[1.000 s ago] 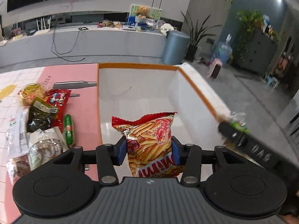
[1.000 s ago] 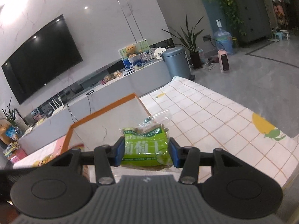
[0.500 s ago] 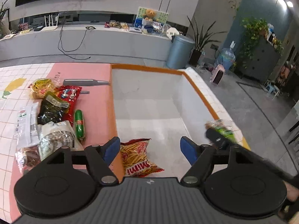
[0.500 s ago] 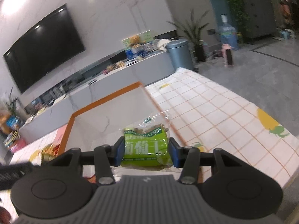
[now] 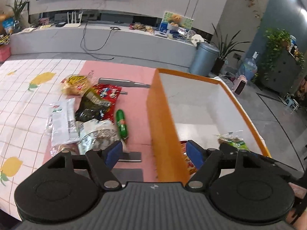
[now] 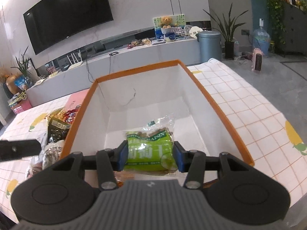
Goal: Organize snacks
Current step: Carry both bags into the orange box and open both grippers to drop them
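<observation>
An orange-rimmed white box (image 5: 163, 115) stands on the table; it also shows in the right wrist view (image 6: 84, 113). My left gripper (image 5: 154, 152) is open and empty, straddling the box's left wall. The red Mimi chips bag (image 5: 189, 161) lies inside the box, mostly hidden behind the wall. My right gripper (image 6: 150, 156) is shut on a green raisin packet (image 6: 151, 149) and holds it over the box's near end. The packet and right gripper also show in the left wrist view (image 5: 233, 141).
Several snack packs lie on the pink mat left of the box: a green sausage stick (image 5: 121, 122), a dark green bag (image 5: 90, 107), a red bag (image 5: 107, 94), a yellow bag (image 5: 75, 84), a white packet (image 5: 61, 120). A grey flat tool (image 5: 122, 82) lies behind them.
My left gripper opened and dropped the Mimi chips bag into the box, then drew back to the left over the wall. My right gripper moved the green packet over the box.
</observation>
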The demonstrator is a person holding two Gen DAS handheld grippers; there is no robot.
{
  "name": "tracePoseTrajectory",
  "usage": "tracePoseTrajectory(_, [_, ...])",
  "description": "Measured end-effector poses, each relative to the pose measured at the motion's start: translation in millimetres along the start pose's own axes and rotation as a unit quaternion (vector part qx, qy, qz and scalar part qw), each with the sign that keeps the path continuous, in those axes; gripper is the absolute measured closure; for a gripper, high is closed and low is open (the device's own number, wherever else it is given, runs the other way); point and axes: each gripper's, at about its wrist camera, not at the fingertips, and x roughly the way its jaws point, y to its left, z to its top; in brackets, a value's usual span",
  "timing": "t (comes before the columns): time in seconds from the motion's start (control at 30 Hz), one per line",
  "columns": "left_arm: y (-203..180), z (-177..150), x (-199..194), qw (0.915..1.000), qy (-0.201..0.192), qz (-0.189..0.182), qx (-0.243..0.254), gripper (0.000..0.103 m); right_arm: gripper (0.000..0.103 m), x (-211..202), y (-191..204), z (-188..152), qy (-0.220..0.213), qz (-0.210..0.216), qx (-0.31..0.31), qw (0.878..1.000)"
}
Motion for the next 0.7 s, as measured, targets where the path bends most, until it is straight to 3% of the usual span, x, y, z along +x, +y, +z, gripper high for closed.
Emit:
tracePoseTrajectory(0.07, [8, 0, 0, 1.0, 0.0, 0.007, -0.004, 0.015, 0.052, -2, -1, 0, 0.003, 0.001, 0.005, 1.0])
tracePoseTrajectory(0.17, [17, 0, -2, 0.9998, -0.002, 0.018, -0.008, 0.015, 0.04, -7, -4, 1, -0.004, 0.021, 0.024, 0.999])
tracePoseTrajectory(0.27, [27, 2, -5, 0.9995, -0.005, 0.025, -0.021, 0.015, 0.039, -10, -7, 0, -0.006, 0.039, 0.044, 0.998])
tracePoseTrajectory(0.57, [51, 13, -21, 0.9968, -0.024, 0.068, -0.035, 0.015, 0.033, -14, -5, 3, -0.015, 0.02, 0.052, 0.998])
tracePoseTrajectory(0.63, [56, 14, -28, 0.9962, -0.025, 0.077, -0.032, 0.015, 0.022, -14, -5, 3, -0.014, 0.02, 0.056, 0.998])
tracePoseTrajectory(0.7, [60, 13, -36, 0.9956, -0.026, 0.086, -0.025, 0.015, 0.018, -15, -4, 4, -0.015, 0.02, 0.062, 0.998])
